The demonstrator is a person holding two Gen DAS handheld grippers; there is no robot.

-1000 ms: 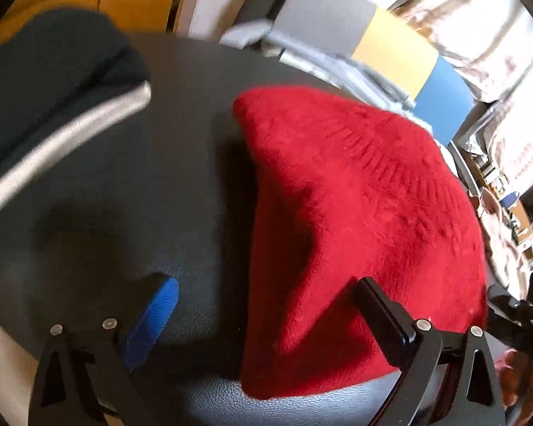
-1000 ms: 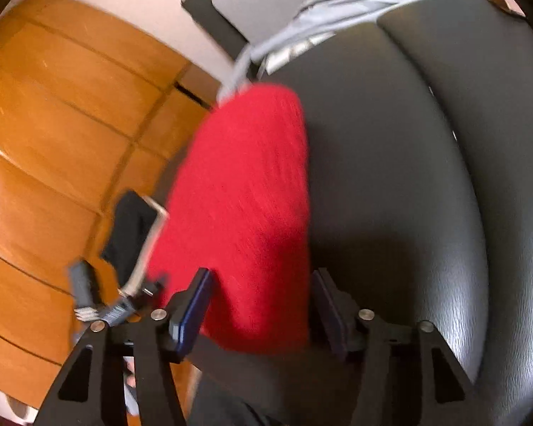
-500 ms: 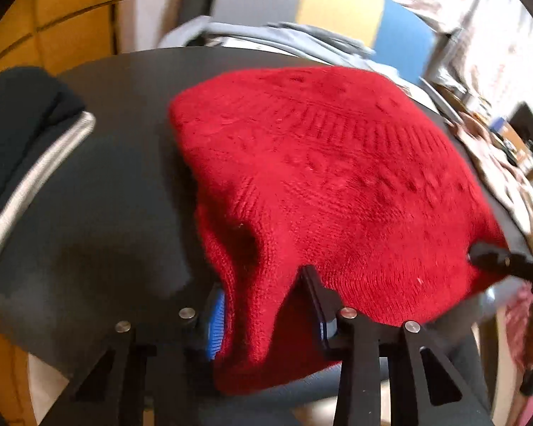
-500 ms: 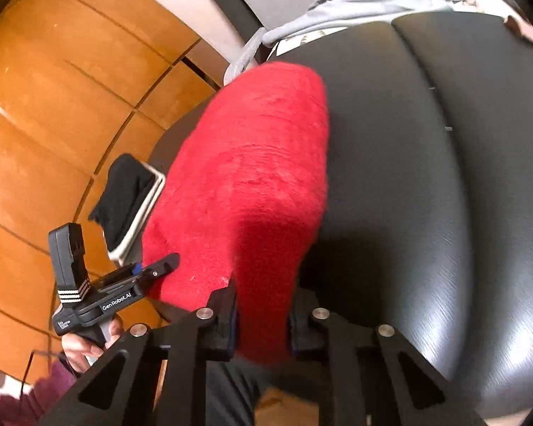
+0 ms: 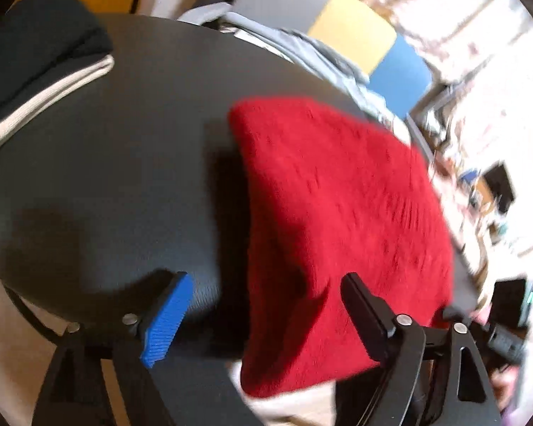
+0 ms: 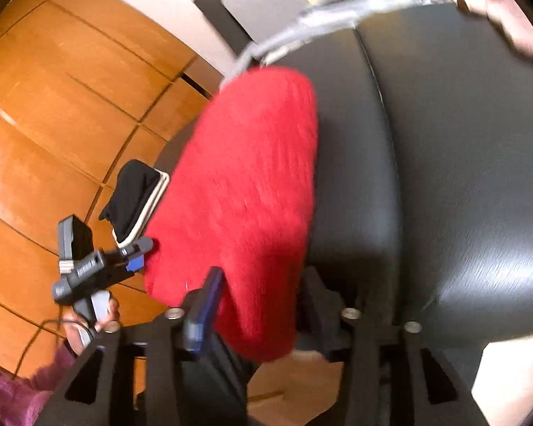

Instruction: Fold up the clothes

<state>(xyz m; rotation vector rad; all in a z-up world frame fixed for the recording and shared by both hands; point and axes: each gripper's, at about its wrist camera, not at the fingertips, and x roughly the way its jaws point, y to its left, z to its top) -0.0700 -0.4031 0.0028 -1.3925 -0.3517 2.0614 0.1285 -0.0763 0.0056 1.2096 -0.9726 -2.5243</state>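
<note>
Fuzzy red knit sweater [image 5: 341,234] lies folded on black leather; both hand-held grippers gape.

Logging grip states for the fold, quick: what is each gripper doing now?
Left gripper: open, jaws just opening, holding nothing.
Right gripper: open, jaws just opening around the red sweater.

A black leather seat [image 5: 124,184] fills most of both views, its cushions parted by a seam [image 6: 380,106]. Behind the seat stands a panel in grey, yellow and blue [image 5: 355,42]. Beside the seat, toward the wall, runs orange-brown wooden panelling [image 6: 60,99]. Beyond the seat's far edge in the left wrist view lies a bright, blurred clutter of small items [image 5: 486,191]; nothing in it can be told apart.
</note>
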